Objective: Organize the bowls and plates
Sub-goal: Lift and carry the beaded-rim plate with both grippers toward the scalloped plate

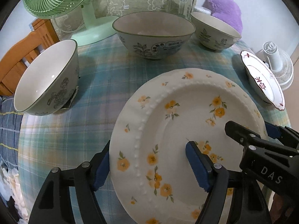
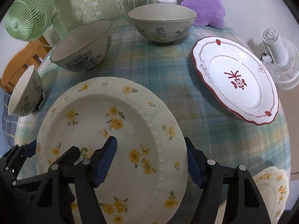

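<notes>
Left gripper [image 1: 148, 165]: jaws standing spread and straddling the left rim of the yellow-flowered plate [image 1: 179, 123], one blue pad outside the edge over the cloth, the other over the plate's inner face. Whether either pad is touching the china is not clear; no firm pinch is showing.

Right gripper [image 2: 151, 160]: likewise spread, straddling the opposite rim of the same plate, one pad hanging above the well, the other just outside the beaded edge. Contact cannot be told here either. In the left wrist view the right gripper's black body is entering from the lower right, over the plate's far side.

The plate is lying flat on the plaid tablecloth [image 2: 168, 69], nearest the cameras, between the two tools.

Working outward: a small floral bowl [image 1: 46, 78] is sitting to the plate's left, looking propped on something dark under its foot. A large bowl [image 1: 153, 33] with leaf print is standing behind the plate; a second small bowl [image 2: 161, 23] beyond it to the right. A red-trimmed plate [image 2: 235, 80] is resting on the cloth to the right, well apart from the flowered one. Another yellow-flowered dish [image 2: 272, 188] is peeking in at the lower right edge.

At the back: green fan [image 1: 61, 0], glass jar [image 1: 180, 0], purple plush [image 2: 203, 3], white fan [image 2: 280, 59].
</notes>
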### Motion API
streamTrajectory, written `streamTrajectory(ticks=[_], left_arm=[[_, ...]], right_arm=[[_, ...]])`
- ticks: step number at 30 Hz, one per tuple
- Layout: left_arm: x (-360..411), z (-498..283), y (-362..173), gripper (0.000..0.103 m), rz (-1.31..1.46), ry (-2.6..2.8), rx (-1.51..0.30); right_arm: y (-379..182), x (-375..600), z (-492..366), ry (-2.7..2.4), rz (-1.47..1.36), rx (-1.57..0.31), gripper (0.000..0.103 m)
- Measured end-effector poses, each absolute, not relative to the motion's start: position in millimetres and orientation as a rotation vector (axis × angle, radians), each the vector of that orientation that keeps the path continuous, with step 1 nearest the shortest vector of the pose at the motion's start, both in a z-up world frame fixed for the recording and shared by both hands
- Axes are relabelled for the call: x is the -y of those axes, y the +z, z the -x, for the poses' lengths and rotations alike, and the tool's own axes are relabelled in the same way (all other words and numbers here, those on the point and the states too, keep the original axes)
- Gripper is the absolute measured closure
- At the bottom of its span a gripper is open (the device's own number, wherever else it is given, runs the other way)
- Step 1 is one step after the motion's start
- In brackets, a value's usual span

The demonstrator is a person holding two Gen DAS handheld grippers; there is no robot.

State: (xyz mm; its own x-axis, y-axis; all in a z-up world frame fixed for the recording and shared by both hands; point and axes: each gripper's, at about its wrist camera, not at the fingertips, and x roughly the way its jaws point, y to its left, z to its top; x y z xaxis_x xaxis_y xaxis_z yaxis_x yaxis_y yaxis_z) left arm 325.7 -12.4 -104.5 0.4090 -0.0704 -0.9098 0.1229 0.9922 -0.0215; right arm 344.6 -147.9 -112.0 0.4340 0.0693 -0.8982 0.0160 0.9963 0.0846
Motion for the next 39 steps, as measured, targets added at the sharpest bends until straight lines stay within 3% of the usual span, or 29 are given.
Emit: streamTrajectory(ticks=[10, 13, 14, 17, 19, 39], left_arm=[[11, -325, -104, 0.028, -0.057, -0.134, -1.137], [6, -324, -102, 0.032, -0.054, -0.144, -1.137], [2, -324, -100, 0.040, -0.032, -0.140, -1.129], [-11, -330, -100, 0.043, 0.053, -0.129, -1.143], [2, -326, -101, 0.038, -0.067, -0.114, -1.111], [-2, -316, -97, 0.036, -0.082, -0.084, -1.142]], right_arm=[[-112, 145, -346, 0.005, -0.073, -1.134, 0.032], [-110, 148, -345, 0.024, -0.092, -1.137, 0.033], [-109, 150, -343, 0.031, -0.100, -1.137, 0.033], [-111, 145, -337, 0.046, -0.030, -1.140, 0.038], [-110, 142, -332, 0.043, -0.025, -1.147, 0.038], [-108, 140, -332, -0.022, -0.082, -1.181, 0.036]])
